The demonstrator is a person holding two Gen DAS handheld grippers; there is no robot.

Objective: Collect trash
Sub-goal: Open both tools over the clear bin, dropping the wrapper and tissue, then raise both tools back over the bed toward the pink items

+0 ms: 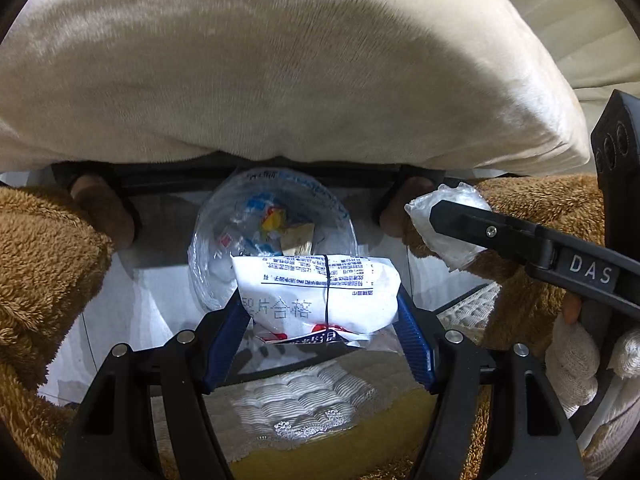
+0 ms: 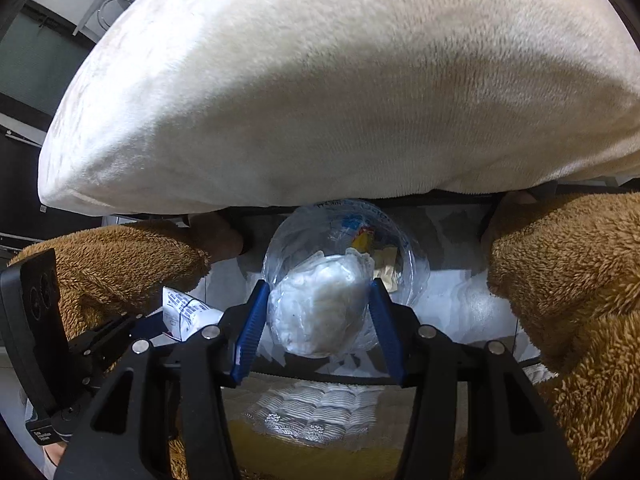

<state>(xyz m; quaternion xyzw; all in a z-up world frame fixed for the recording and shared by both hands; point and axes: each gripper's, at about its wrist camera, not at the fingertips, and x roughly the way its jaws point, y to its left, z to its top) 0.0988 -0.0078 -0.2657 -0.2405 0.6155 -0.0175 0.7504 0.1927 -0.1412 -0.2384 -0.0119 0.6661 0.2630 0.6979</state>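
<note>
My left gripper (image 1: 320, 304) is shut on a white printed wrapper (image 1: 316, 300), which also shows in the right wrist view (image 2: 188, 312). My right gripper (image 2: 316, 300) is shut on a crumpled clear plastic wad (image 2: 320, 304), seen in the left wrist view (image 1: 444, 224) at the right. Both are held above a white-lined bin (image 1: 160, 300). Inside the bin lies a clear plastic bag (image 1: 272, 216) with coloured scraps, also seen in the right wrist view (image 2: 360, 232).
A large cream cushion (image 1: 280, 68) hangs over the bin's far side. A person's arms in brown fleece sleeves (image 2: 568, 280) hold the bin's black rim (image 2: 440, 200). A white quilted cover (image 1: 304, 404) lies below my grippers.
</note>
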